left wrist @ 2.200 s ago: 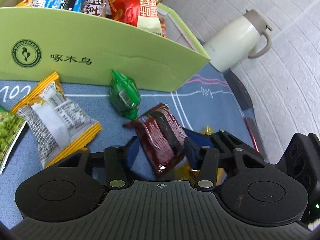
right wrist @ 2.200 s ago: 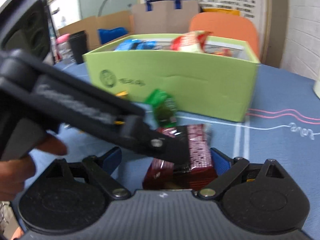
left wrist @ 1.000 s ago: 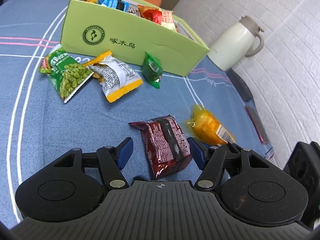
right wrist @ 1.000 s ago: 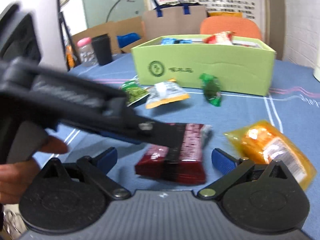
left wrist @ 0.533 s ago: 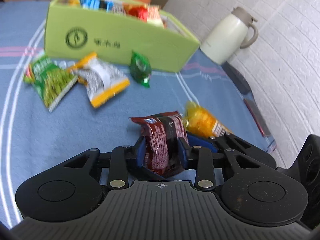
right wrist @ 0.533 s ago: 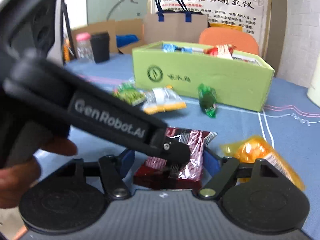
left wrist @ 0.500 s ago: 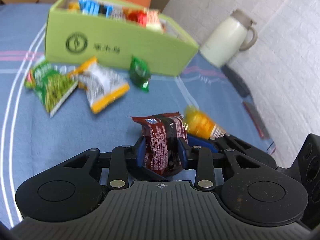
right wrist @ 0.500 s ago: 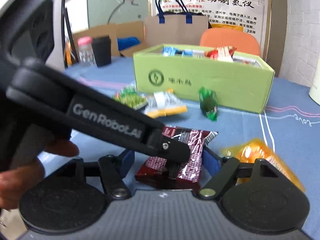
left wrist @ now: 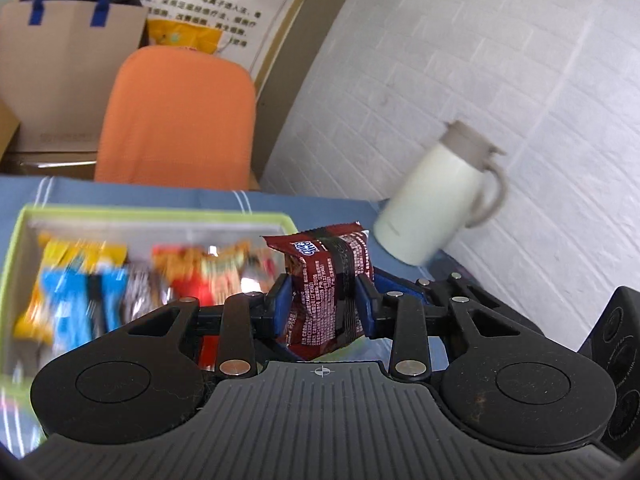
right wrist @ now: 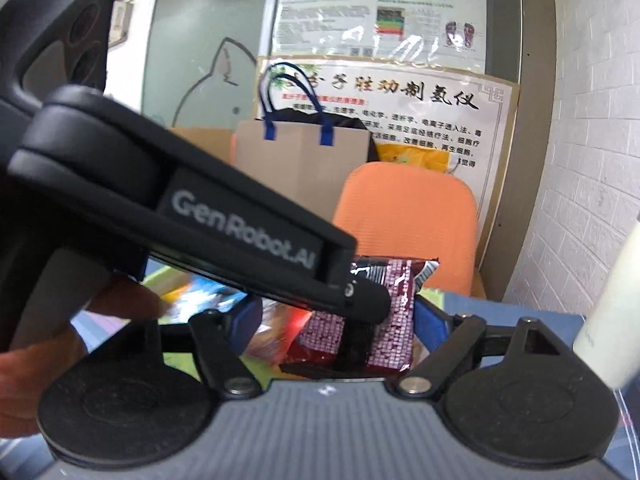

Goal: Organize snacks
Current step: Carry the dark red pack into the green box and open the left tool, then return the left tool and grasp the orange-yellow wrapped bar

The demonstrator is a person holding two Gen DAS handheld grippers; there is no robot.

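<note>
My left gripper is shut on a dark red snack packet and holds it in the air above the right end of the green box. The box holds several snack packets, blurred by motion. In the right wrist view the same red packet sits between the blue pads of my right gripper, which stands open around it without pressing. The left gripper's black body crosses that view from the left.
A white thermos jug stands on the blue tablecloth to the right of the box. An orange chair is behind the table. A brown paper bag and a white brick wall are further back.
The left gripper closed on the red packet on the table, lifted it and carried it forward to above the green box. The right gripper followed alongside, still open.
</note>
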